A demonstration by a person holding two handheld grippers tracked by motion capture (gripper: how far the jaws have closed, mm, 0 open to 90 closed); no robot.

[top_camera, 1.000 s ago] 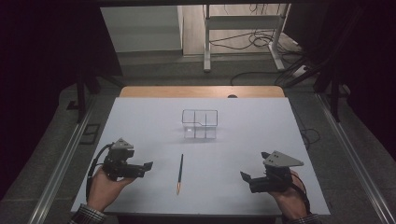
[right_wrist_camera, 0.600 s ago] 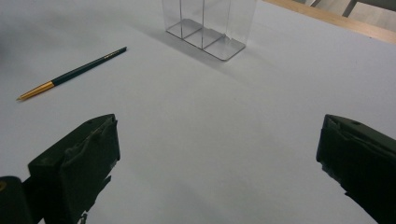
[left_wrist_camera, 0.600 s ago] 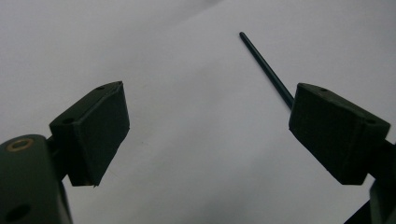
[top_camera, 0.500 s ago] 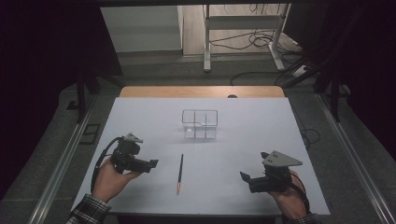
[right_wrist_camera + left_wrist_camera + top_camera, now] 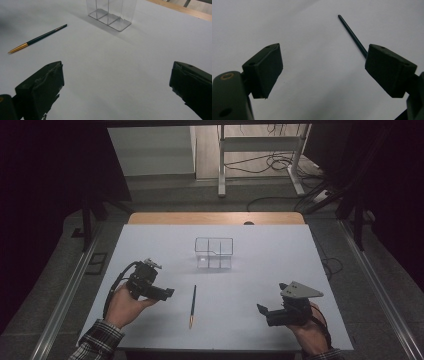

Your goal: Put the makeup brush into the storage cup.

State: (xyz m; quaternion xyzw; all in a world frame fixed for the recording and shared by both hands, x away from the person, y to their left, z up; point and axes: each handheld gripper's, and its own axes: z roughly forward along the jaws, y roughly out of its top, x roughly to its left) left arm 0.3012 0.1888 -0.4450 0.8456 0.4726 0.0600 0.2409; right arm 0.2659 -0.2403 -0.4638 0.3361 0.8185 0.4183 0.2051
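A dark green pen with a gold tip lies on the white table, its gold end toward the front edge. My left gripper is held just left of the pen, jaws pointing right at it. In the left gripper view the left gripper is open, and the pen runs behind its right jaw. My right gripper rests at the front right, pointing left. It also stands open over bare table, with the pen off to its far left.
A clear plastic divided box stands upright in the middle of the table, beyond the pen; it appears again as the box ahead of the right gripper. A wooden strip borders the far edge. Cables lie on the floor beyond.
My left gripper has moved forward and to the right, closer to the pen. The right gripper, the pen and the box have stayed put.
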